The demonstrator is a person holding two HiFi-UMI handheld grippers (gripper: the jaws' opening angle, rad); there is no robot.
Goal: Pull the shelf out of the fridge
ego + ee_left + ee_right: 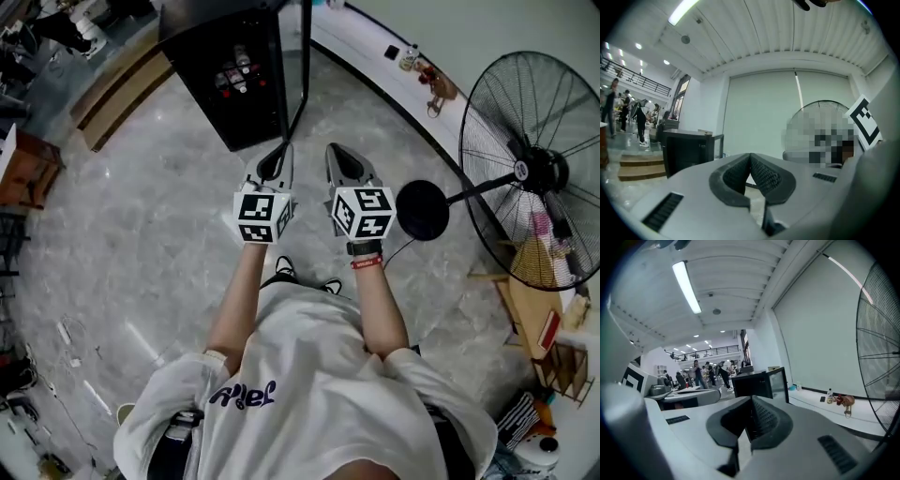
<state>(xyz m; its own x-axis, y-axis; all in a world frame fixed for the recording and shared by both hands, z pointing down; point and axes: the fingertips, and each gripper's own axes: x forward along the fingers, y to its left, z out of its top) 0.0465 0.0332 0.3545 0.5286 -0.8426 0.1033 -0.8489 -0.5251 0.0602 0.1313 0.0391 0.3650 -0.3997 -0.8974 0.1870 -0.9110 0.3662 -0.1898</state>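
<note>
The head view looks steeply down from above; both gripper views face level, distantly sharing the fridge point(234, 66).

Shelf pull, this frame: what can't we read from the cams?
Shelf: head view, fridge interior dark and distant, no shelf distinguishable.
Items inside: head view, too small to identify.
Fridge's far side: cut by head view's upper edge.
Fan: left gripper view, mosaic patch covers most of it.
Fridge interior: right gripper view, hidden by its own wall.
</note>
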